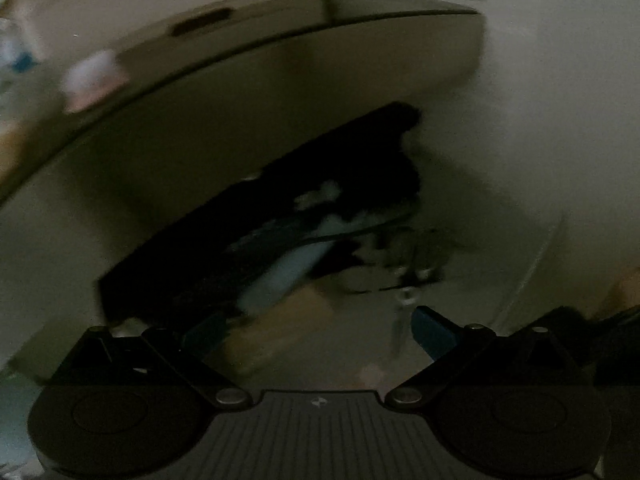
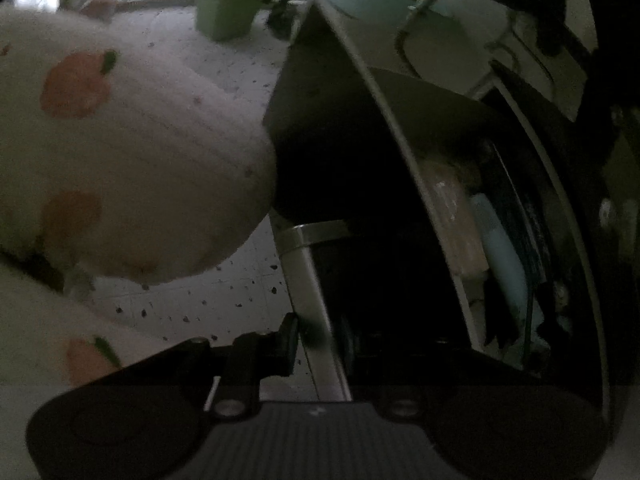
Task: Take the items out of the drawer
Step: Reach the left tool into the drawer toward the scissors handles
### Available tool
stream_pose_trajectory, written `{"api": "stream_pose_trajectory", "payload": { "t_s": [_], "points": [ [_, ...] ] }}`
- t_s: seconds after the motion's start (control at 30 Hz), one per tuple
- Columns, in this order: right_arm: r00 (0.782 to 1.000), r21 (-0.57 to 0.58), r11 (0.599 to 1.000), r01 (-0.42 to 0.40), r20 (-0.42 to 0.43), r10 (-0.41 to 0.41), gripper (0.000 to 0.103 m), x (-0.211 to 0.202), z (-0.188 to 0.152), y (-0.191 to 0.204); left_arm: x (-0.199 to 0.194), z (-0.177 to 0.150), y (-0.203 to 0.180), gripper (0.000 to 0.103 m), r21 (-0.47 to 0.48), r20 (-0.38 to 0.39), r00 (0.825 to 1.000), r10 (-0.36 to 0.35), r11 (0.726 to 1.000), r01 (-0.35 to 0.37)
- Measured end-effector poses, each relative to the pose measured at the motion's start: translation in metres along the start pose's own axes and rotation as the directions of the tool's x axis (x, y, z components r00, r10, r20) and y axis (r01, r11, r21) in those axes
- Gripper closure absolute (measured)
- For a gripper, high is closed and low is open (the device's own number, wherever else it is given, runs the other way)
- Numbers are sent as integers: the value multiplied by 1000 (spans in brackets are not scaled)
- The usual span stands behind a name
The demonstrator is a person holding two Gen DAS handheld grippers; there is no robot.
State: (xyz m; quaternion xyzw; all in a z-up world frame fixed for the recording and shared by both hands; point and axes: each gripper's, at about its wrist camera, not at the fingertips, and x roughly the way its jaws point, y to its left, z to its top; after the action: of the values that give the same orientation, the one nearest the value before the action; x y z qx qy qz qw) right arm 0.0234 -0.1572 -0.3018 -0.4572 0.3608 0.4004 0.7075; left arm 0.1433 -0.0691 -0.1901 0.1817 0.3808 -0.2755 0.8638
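1. Your right gripper (image 2: 318, 344) has its jaws pinched on the drawer's metal bar handle (image 2: 310, 300), a flat silver strip.
2. Your left gripper (image 1: 320, 330) hangs with its blue-padded jaws spread wide, nothing between them.
3. Beyond it the open drawer (image 1: 520, 160) holds blurred items: a pale blue tube (image 1: 280, 276), a tan flat piece (image 1: 280, 328) and a dark bundle (image 1: 300, 200).
4. No writing is legible.
5. Furthest in the right view stands a green pot (image 2: 226, 14) on speckled floor (image 2: 224, 64).

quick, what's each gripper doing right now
left gripper: open, holding nothing, over the open drawer.
right gripper: shut on the drawer's metal handle.
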Motion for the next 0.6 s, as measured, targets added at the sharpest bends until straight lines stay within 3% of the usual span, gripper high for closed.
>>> {"api": "stream_pose_trajectory", "payload": {
  "t_s": [0.1,0.33,0.43,0.53,0.6],
  "points": [
    [997,138,990,-22,81,11,78,-19,-5,-9,12,12,-4,3,-2,-20,997,-69,998,69],
    [957,413,910,40,245,-154,65,-93,-35,-19,40,24,-43,4,176,-40,995,-88,980,94],
    [940,495,868,42,274,-202,64,-120,-53,-11,52,30,-50,4,191,-54,987,-149,969,157],
    [928,609,793,27,280,-246,64,-140,-75,-10,66,37,-53,5,193,-73,977,-199,959,210],
    [911,712,702,24,274,-309,64,-154,-94,-10,80,40,-54,10,180,-90,972,-218,956,231]
  ]
}}
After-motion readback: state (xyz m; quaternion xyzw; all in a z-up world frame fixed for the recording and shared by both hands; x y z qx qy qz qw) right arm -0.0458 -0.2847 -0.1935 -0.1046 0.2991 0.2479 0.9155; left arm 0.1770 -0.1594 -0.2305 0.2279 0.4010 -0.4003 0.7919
